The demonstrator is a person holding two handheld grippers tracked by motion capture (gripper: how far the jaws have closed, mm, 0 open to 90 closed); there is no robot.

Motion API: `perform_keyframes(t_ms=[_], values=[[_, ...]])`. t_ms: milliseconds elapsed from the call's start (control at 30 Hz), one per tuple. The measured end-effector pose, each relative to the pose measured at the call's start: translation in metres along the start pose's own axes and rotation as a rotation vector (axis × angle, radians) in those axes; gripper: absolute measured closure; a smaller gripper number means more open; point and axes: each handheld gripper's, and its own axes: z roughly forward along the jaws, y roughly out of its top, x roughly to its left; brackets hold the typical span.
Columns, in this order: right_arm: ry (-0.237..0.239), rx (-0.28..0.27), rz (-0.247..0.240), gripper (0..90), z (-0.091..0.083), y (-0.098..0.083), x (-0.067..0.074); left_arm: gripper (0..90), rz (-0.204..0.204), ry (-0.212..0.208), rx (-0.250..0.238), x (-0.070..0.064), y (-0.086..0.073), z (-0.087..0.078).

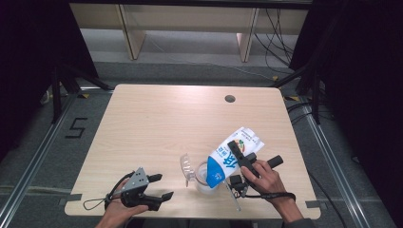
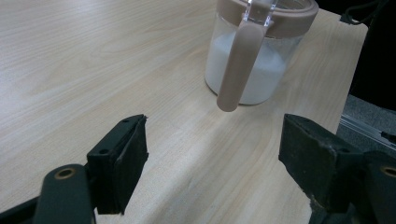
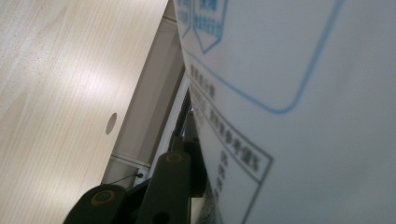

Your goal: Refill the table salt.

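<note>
Right tool point(image 1: 240, 159) is clamped on a blue-white carton point(image 1: 231, 156), tipped w/ its blue end down over the mouth of a clear jug point(image 1: 203, 179) at the near edge of the worktop point(image 1: 157, 123), right of centre. The jug holds white liquid approx. halfway up, w/ a tan rim and handle point(image 2: 238, 65). Left tool point(image 1: 154, 187) sits at the near left w/ jaws wide, nothing between them, aimed at the jug.

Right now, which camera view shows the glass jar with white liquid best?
The left gripper view: the jar is close, its brown rim, handle and white liquid clear. In the high view the tilted carton partly covers the jar. The right gripper view mostly shows carton.
</note>
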Motion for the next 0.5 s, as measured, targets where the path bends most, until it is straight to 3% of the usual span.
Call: perform_keyframes(t_ms=[33,100,200,233,500], values=[[-0.008,-0.01,-0.019,78.1,0.0004,0.0001,-0.0019,23.1,0.0,-0.002,0.002,0.0001,0.0001,0.0],[-0.008,-0.006,0.009,78.1,0.0003,0.0002,0.0001,23.1,0.0,-0.003,0.001,0.0,0.0,0.0001],[-0.001,-0.012,-0.018,78.1,0.0005,0.0008,-0.0006,23.1,0.0,-0.002,0.0,0.0001,0.0,0.0001],[0.012,0.0,0.008,78.1,-0.0001,0.0005,0.0018,23.1,0.0,-0.002,0.0,0.0002,0.0,0.0001],[0.0,-0.007,0.002,80.4,0.0005,0.0001,-0.0001,23.1,0.0,-0.002,0.0,0.0001,0.0,0.0001]])
